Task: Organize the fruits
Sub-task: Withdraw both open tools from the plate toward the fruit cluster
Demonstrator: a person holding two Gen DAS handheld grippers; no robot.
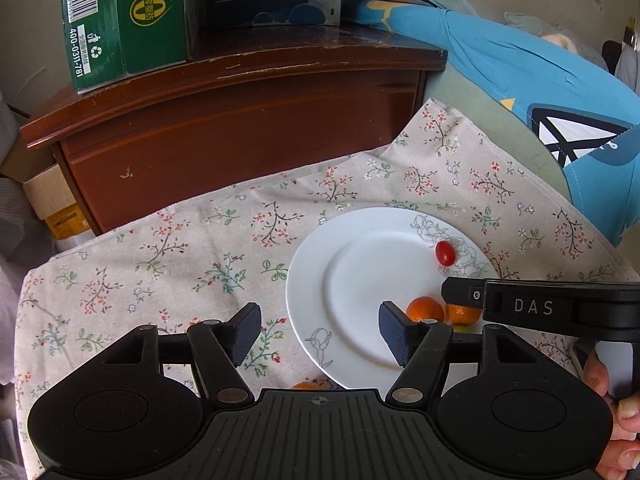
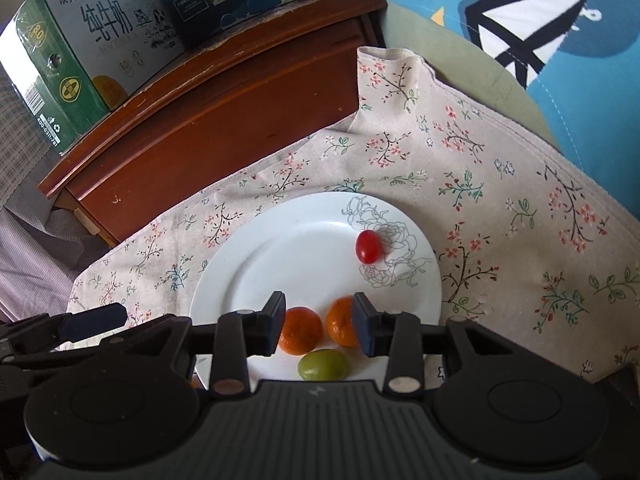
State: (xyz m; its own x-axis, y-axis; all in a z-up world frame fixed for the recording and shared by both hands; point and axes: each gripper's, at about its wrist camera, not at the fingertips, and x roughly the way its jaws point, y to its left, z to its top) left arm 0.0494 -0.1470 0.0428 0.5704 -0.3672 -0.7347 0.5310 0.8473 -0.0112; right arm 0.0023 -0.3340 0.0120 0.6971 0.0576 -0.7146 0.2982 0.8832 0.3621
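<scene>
A floral cloth covers the surface beside a scuffed wooden cabinet bearing milk cartons. On the white plate lie a red tomato, two oranges and a green fruit. The left hand-held gripper stands wide and empty; the right hand-held gripper stands narrower above the oranges, gripping nothing.

left wrist: close, angled down | right wrist: close, angled down | shared: plate, cloth
</scene>
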